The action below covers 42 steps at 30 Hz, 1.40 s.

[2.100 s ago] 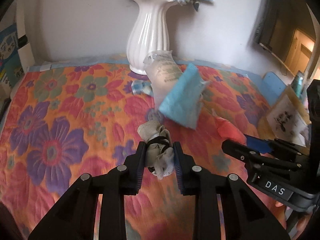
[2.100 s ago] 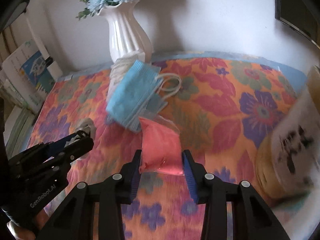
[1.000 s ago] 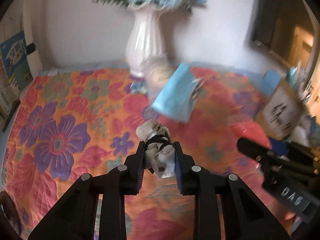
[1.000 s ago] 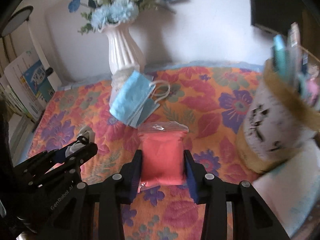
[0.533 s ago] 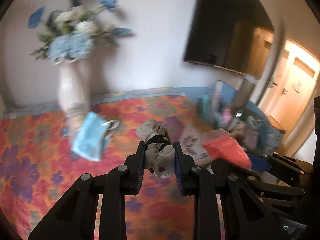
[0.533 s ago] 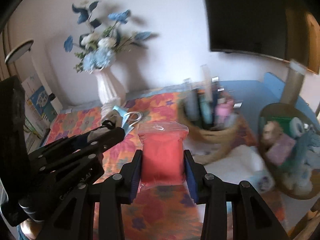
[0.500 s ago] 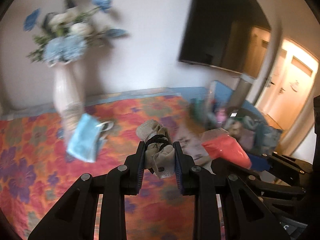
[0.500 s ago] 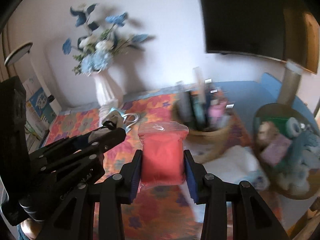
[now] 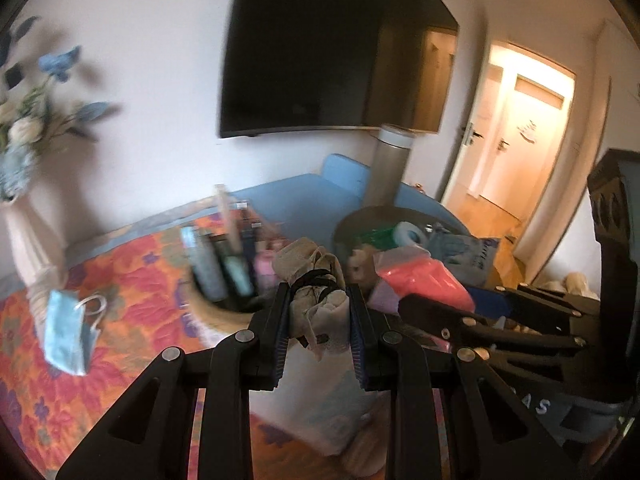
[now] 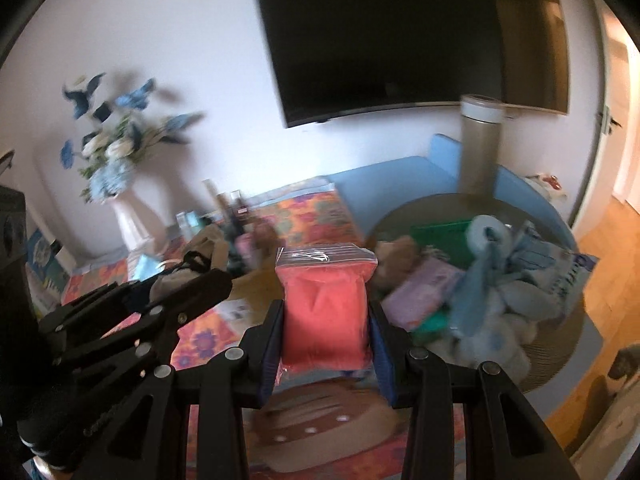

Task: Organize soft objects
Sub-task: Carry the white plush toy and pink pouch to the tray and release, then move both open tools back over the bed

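Observation:
My left gripper (image 9: 319,312) is shut on a beige cloth bundle (image 9: 314,280) tied with a black band and holds it in the air. My right gripper (image 10: 326,320) is shut on a clear zip bag of red-orange soft material (image 10: 325,308), also held up; it also shows in the left wrist view (image 9: 420,280). Ahead on the right is a round dark basket (image 10: 560,360) with several soft items, among them a blue plush (image 10: 500,280) and a lilac packet (image 10: 424,292). A blue face mask (image 9: 66,332) lies on the floral cloth.
A woven pot of tubes and bottles (image 9: 228,268) stands on the floral tablecloth (image 9: 132,280). A white vase with blue flowers (image 10: 128,216) is at the left. A white packet (image 9: 320,408) lies just below my left gripper. A grey cylinder (image 10: 478,144) and a wall TV (image 10: 400,40) are behind.
Both grippers have swung right and lifted away from the floral cloth toward the basket, still holding the cloth bundle and the red bag. The vase and mask have slid to the left.

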### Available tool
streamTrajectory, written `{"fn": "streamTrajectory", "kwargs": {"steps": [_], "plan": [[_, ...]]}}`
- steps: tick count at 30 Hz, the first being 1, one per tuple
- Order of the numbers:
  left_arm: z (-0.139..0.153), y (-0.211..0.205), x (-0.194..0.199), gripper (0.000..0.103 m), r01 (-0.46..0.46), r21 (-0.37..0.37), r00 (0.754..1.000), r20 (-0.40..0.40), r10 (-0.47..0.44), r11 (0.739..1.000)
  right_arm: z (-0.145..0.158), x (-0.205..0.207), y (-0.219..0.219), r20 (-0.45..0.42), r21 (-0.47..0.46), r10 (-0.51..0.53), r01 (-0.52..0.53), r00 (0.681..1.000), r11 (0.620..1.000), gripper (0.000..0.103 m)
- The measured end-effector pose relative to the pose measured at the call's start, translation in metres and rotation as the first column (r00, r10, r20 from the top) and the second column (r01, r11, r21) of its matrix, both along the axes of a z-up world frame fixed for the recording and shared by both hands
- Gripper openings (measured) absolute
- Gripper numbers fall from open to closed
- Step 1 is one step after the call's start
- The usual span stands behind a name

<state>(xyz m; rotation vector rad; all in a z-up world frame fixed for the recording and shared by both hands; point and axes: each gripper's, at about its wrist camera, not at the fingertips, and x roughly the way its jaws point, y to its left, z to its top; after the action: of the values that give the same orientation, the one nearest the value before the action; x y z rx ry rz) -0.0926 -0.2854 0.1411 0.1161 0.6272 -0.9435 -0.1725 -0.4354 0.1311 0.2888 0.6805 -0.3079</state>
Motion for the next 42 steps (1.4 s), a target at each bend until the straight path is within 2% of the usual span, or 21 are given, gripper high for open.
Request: {"fn": "streamTrajectory", "kwargs": {"steps": [5, 12, 21, 22, 23, 24, 25, 26, 28, 30, 34, 37, 42], "plan": [[0.002, -0.033, -0.008, 0.023, 0.090, -0.016, 0.996, 0.015, -0.090, 0.996, -0.001, -0.007, -0.030, 0.006, 0.014, -0.068, 0.068, 0.998, 0.998, 0.039], [0.006, -0.088, 0.002, 0.023, 0.156, 0.025, 0.987, 0.030, -0.157, 0.987, 0.003, -0.008, -0.075, 0.016, -0.004, -0.168, 0.168, 0.986, 0.986, 0.039], [-0.006, -0.146, 0.019, 0.025, 0.188, 0.084, 0.981, -0.069, -0.183, 0.979, 0.004, 0.015, -0.131, -0.005, -0.021, -0.268, 0.268, 0.963, 0.963, 0.039], [-0.008, -0.148, 0.020, 0.028, 0.187, 0.091, 0.981, -0.070, -0.181, 0.978, 0.003, 0.019, -0.135, -0.014, -0.022, -0.271, 0.270, 0.963, 0.963, 0.039], [-0.009, -0.150, 0.019, 0.039, 0.185, 0.104, 0.981, -0.073, -0.178, 0.977, -0.001, 0.024, -0.139, -0.038, -0.011, -0.268, 0.267, 0.963, 0.964, 0.041], [-0.010, -0.152, 0.019, 0.043, 0.180, 0.125, 0.982, -0.076, -0.172, 0.976, -0.004, 0.026, -0.143, -0.050, 0.001, -0.266, 0.266, 0.963, 0.964, 0.044], [-0.011, -0.154, 0.018, 0.054, 0.179, 0.145, 0.982, -0.081, -0.168, 0.973, -0.007, 0.028, -0.147, -0.058, 0.021, -0.269, 0.270, 0.961, 0.963, 0.056], [-0.010, -0.153, 0.017, 0.070, 0.188, 0.152, 0.981, -0.080, -0.177, 0.970, -0.009, 0.026, -0.149, -0.054, 0.031, -0.275, 0.277, 0.960, 0.960, 0.064], [-0.008, -0.153, 0.014, 0.078, 0.173, 0.161, 0.985, -0.048, -0.167, 0.972, -0.009, 0.021, -0.150, -0.040, 0.042, -0.284, 0.286, 0.958, 0.957, 0.070], [-0.006, -0.149, 0.011, 0.078, 0.170, 0.154, 0.985, -0.022, -0.168, 0.973, -0.006, 0.014, -0.149, -0.029, 0.030, -0.298, 0.299, 0.954, 0.954, 0.072], [-0.002, -0.140, 0.006, 0.078, 0.211, 0.121, 0.977, -0.055, -0.206, 0.970, 0.002, 0.001, -0.142, -0.016, 0.032, -0.297, 0.297, 0.955, 0.954, 0.073], [0.007, -0.123, -0.007, 0.078, 0.233, 0.095, 0.972, -0.034, -0.231, 0.968, 0.010, -0.008, -0.129, 0.007, 0.030, -0.278, 0.278, 0.960, 0.960, 0.073], [0.023, -0.078, -0.022, 0.078, 0.212, 0.055, 0.977, 0.016, -0.213, 0.976, 0.024, -0.015, -0.088, 0.059, -0.003, -0.189, 0.190, 0.980, 0.982, 0.073]]}}
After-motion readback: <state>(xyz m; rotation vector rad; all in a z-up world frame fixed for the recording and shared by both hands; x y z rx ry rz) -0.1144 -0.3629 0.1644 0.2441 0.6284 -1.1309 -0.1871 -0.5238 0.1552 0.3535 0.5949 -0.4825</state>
